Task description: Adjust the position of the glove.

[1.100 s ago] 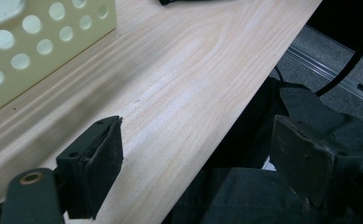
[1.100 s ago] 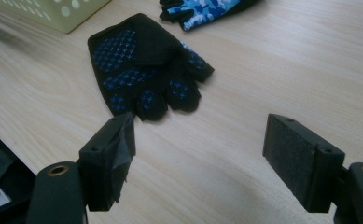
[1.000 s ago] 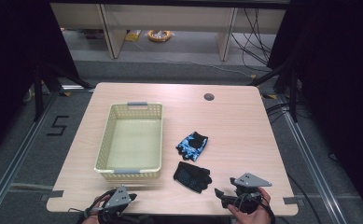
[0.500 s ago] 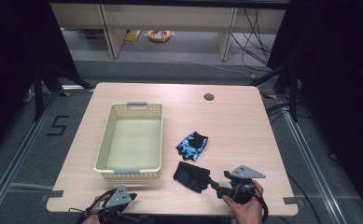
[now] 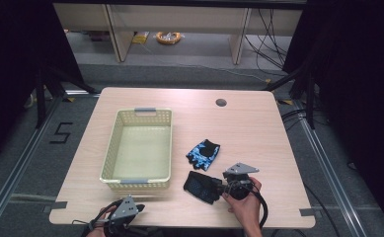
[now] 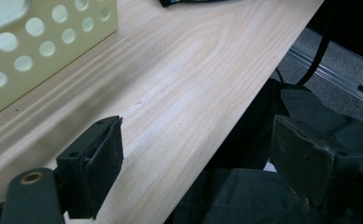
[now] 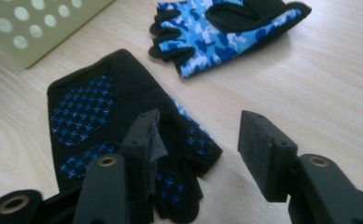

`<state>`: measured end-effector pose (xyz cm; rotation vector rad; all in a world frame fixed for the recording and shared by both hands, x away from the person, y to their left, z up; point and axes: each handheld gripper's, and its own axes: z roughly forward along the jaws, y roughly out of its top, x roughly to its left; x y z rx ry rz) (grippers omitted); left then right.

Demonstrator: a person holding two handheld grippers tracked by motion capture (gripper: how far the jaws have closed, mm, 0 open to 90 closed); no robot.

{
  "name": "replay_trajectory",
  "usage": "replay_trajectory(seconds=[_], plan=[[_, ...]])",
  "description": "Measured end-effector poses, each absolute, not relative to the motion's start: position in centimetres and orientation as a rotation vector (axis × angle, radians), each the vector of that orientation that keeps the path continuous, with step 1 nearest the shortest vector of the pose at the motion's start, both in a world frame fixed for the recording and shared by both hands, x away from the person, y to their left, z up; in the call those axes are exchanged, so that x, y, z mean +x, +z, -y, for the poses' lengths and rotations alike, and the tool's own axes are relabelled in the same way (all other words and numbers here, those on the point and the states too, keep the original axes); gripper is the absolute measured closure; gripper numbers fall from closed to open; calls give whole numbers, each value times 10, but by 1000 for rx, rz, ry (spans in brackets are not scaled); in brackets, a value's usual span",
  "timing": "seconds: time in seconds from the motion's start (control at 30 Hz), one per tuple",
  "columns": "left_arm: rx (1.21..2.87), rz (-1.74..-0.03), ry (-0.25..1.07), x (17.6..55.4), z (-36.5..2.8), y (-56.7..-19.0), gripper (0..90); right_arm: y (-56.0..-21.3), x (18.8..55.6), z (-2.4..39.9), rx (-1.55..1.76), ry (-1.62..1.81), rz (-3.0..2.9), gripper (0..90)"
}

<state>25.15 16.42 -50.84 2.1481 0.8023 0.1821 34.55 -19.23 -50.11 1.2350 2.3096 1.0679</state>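
We record the left gripper (image 5: 130, 211) idle and spread at the near table (image 5: 258, 128) edge, while the right gripper (image 7: 195, 140), jaws just narrowing yet unclamped, straddles the black glove (image 7: 104, 121)'s finger end, apparently for lifting, the camouflage glove (image 7: 226, 28) and basket (image 5: 139, 148) lying beyond.

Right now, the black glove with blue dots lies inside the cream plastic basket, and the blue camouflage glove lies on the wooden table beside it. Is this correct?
Not quite. The black glove with blue dots lies on the wooden table, outside the cream plastic basket, as the high view shows. The blue camouflage glove does lie on the table beside it.
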Motion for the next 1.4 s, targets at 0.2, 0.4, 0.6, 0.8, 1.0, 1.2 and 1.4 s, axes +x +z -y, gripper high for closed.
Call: replay_trajectory(seconds=[0.2, 0.4, 0.6, 0.8, 1.0, 1.2, 1.4], plan=[[2139, -798, 155, 251, -164, -508, 173, -504, 346, 190, 1258, 1075, -2314, 548], [2151, -795, 169, 252, -165, -508, 176, -509, 347, 183, 1238, 974, -2380, 631], [2151, -795, 169, 251, -165, -508, 177, -511, 350, 184, 1155, 1012, -2412, 805], [2150, -799, 177, 252, -164, -508, 179, -510, 349, 183, 1173, 1039, -2408, 844], [2149, -795, 167, 251, -165, -507, 181, -501, 346, 185, 1159, 1161, -2359, 854], [2118, -814, 153, 250, -165, -507, 181, -485, 330, 187, 1194, 1315, -2346, 855], [2155, -789, 174, 252, -167, -506, 182, -480, 315, 192, 1160, 1390, -2378, 857]])
